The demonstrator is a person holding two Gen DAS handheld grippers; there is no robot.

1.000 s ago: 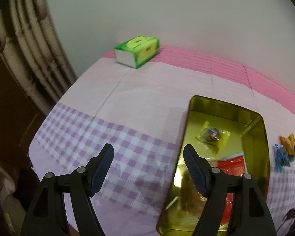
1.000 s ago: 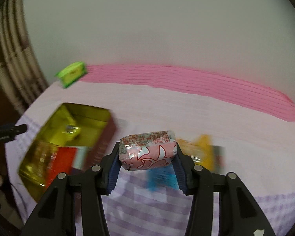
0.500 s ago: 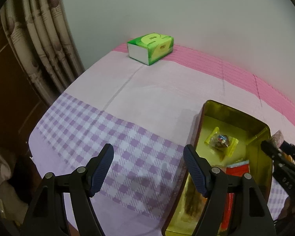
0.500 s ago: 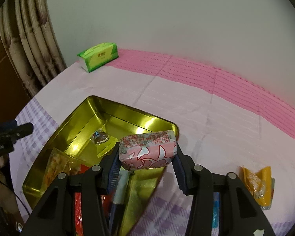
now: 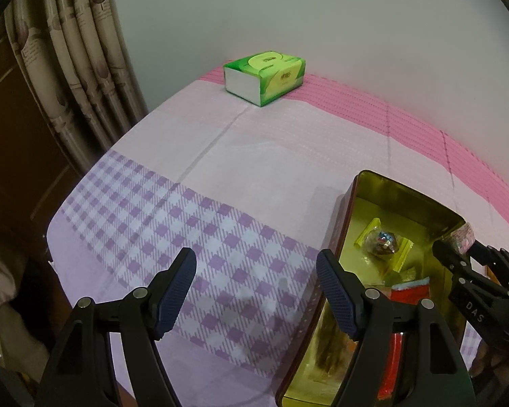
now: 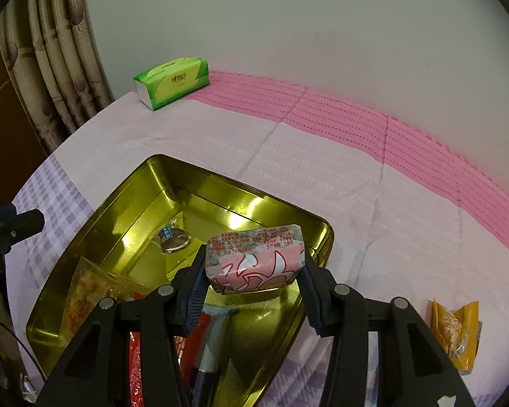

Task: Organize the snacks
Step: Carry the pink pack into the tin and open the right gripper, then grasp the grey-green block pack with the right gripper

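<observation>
The left gripper [image 5: 256,290] hovers with ribbed blue fingers spread over the checked cloth surface [image 5: 193,224]. Beside it, the shiny gold rectangular metal tin [image 6: 173,173] holds crinkly wrapped snacks, partly hidden. Above it, the right gripper [image 6: 254,266] pinches a glossy pink-and-white foil packet [image 6: 256,259].

**Dim indoor light, strong fisheye distortion, both views sharp**

Light is low and greenish-grey in both views. The wall [image 6: 322,34] is evenly lit with no hot spots. Bright glare patches sit on the inner walls of the gold tin [image 6: 186,183], and its floor mirrors the contents. A soft shadow falls on the tablecloth [image 5: 220,169] left of the tin. The curtain [image 5: 78,51] bends hard at the frame edge. Corners are black. No motion blur is evident.
</observation>
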